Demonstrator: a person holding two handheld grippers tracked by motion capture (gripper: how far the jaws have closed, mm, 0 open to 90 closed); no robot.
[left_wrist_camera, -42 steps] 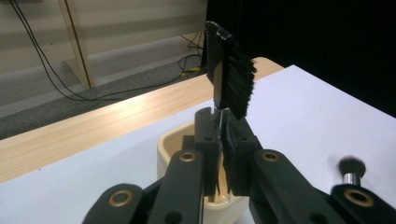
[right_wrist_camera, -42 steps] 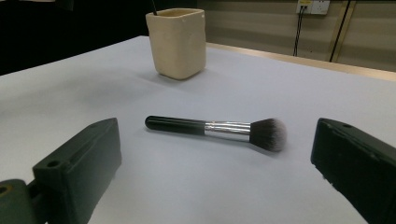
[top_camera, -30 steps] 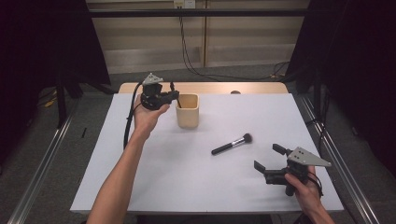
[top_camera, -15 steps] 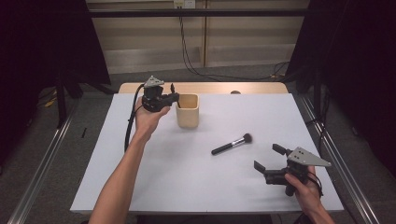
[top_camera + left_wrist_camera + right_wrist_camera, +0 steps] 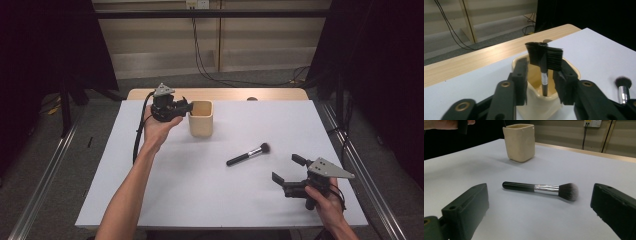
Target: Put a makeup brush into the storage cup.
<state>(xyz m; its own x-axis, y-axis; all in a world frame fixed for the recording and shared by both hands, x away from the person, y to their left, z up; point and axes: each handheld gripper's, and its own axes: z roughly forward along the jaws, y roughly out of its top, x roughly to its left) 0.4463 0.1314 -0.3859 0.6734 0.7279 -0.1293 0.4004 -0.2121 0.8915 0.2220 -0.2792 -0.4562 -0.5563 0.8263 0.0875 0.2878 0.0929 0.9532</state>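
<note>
1. A thin black fan brush (image 5: 544, 67) is standing almost upright in the cream cup (image 5: 201, 119), its long axis running vertically, handle end down inside the cup and flat fanned bristles pointing up above the rim
2. The left gripper (image 5: 541, 82) is hovering at the cup's left side in the high view, and its jaws have just been opening; in the left gripper view the 2 black fingers (image 5: 520, 77) are standing apart on either side of the brush handle, with a clear gap on both sides, so the brush is between them but not clamped
3. A second, thicker makeup brush (image 5: 248, 154) is lying flat on the white table (image 5: 200, 200), well apart from the cup; its long axis is running diagonally in the high view, black handle toward the person and dark bristle head pointing away and to the right
4. The right gripper (image 5: 288, 169) is resting low near the table's right front corner, its fingers (image 5: 466, 207) spread wide and holding nothing; in the right gripper view the thicker brush is lying crosswise beyond them, untouched
</note>
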